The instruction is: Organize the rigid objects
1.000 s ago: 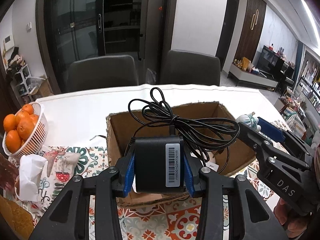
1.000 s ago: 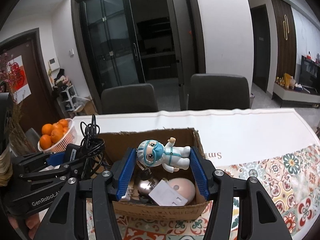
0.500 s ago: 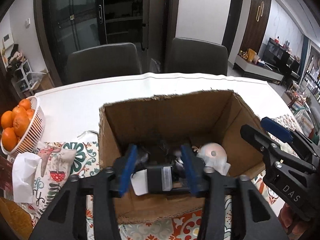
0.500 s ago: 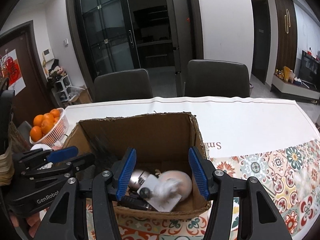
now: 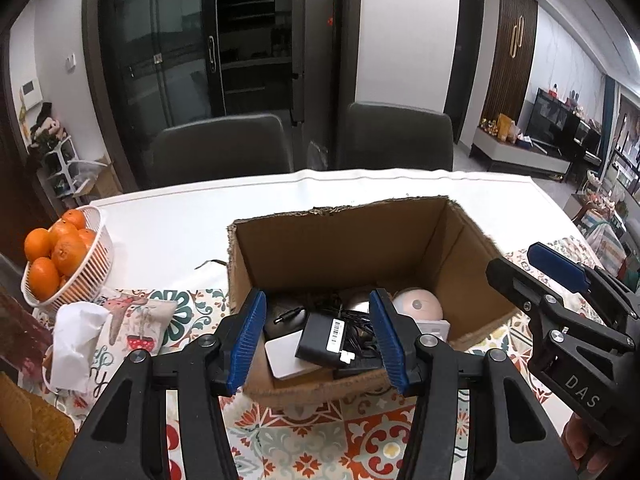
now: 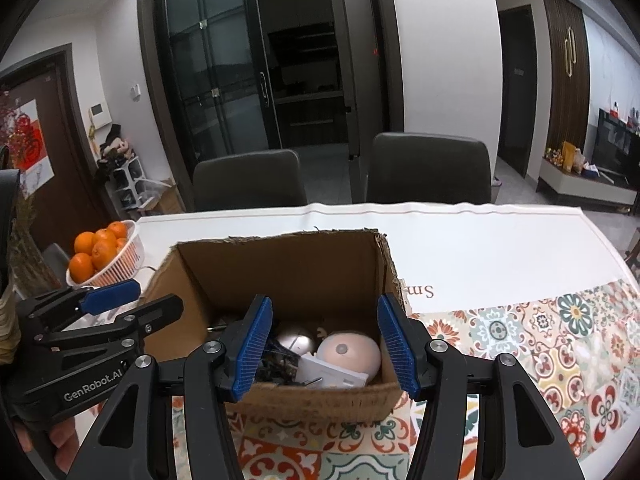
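Both grippers are empty: the left gripper point(image 5: 318, 336) and the right gripper point(image 6: 326, 346) hold their jaws apart over the near rim of the cardboard box point(image 5: 340, 240) on the table point(image 5: 168, 224). The black power adapter point(image 5: 324, 334) lies inside the box beside a pink dome-shaped item point(image 6: 350, 352), so the placing step appears complete. Next move, as judged: withdraw both grippers and locate any remaining loose object; none is visible on the table from here

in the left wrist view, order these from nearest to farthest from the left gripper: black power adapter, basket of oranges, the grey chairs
1. black power adapter: in the cardboard box, just ahead of the left gripper, seen between its blue pads.
2. basket of oranges: on the table, off to the left.
3. grey chairs: behind the table's far edge.
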Tool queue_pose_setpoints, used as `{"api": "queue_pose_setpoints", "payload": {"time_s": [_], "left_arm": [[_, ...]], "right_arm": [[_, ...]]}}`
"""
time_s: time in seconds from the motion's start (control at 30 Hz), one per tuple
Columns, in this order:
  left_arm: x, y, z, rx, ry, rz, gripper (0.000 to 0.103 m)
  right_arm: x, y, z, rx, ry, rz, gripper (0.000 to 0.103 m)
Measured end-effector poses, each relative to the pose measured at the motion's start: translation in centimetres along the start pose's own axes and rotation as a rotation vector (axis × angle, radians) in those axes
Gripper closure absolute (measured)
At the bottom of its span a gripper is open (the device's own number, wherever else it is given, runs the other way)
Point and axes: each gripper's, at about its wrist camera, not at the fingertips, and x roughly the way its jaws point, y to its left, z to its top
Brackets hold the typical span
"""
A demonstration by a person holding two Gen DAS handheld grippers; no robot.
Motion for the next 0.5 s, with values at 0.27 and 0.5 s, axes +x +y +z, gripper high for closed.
{"api": "queue_pose_setpoints", "payload": {"time_s": [0.27, 0.5], "left_arm": [[-5.1, 0.1, -1.9, 0.000, -0.076, 0.010, 0.045], [-9.0, 0.0, -3.7, 0.007, -0.133, 0.033, 0.040]], "right_arm": [[-4.5, 1.1, -0.9, -0.017, -0.061, -0.019, 0.047], [-8.4, 1.8, -2.0, -0.028, -0.108, -0.051, 0.046]]}}
